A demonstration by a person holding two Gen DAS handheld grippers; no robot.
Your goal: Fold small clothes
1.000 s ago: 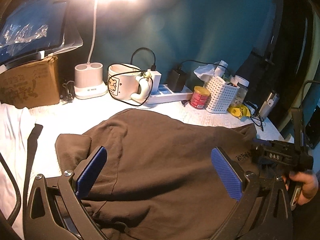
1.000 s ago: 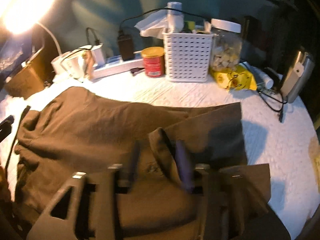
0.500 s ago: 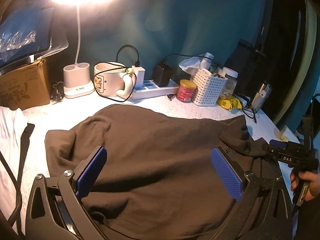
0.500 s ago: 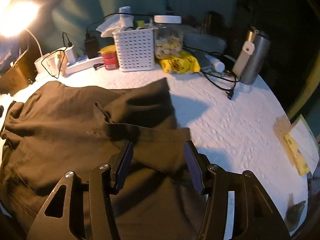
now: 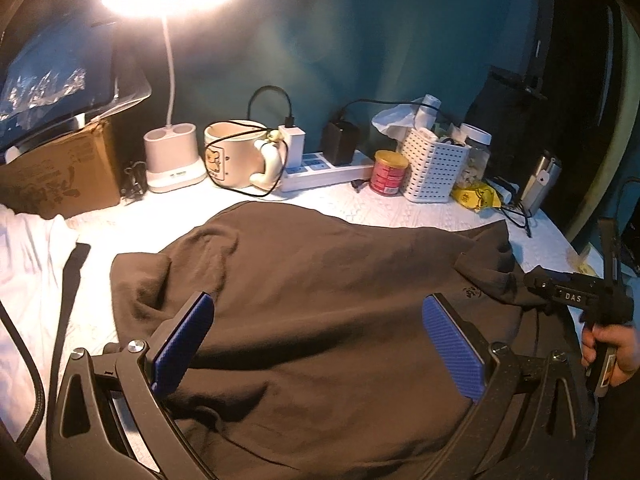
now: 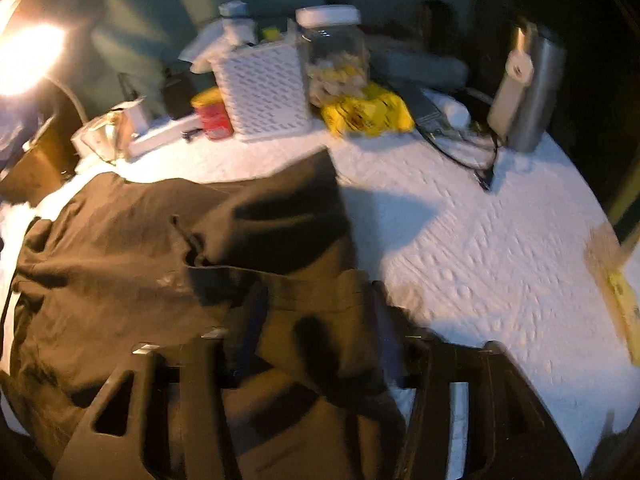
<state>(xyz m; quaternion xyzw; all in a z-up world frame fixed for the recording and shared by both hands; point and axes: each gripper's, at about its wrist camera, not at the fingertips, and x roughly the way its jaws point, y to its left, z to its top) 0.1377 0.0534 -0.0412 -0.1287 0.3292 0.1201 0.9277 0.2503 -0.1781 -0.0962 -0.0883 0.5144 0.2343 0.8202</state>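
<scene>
The right gripper (image 6: 316, 336) is closing on the brown shirt's (image 5: 320, 300) sleeve edge beside the white basket (image 6: 264, 96); the left gripper (image 5: 320, 340) is hovering open.

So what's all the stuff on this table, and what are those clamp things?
brown garment: one, dark brown, spread over the middle of the table
white cloth: one, white, at the left edge
cardboard box: one, brown, back left
desk lamp: one, white, lit, beside the box
mug: one, cream, right of the lamp
power strip: one, white, chargers plugged in
red can: one, red with yellow lid
white basket: one, right of the can
jar: one, clear, white lid
yellow packet: one, before the jar
steel flask: one, far right
left gripper: blue pads, wide open above the garment
right gripper: jaws closing with the garment's edge between them
hand: one, holding the right gripper
</scene>
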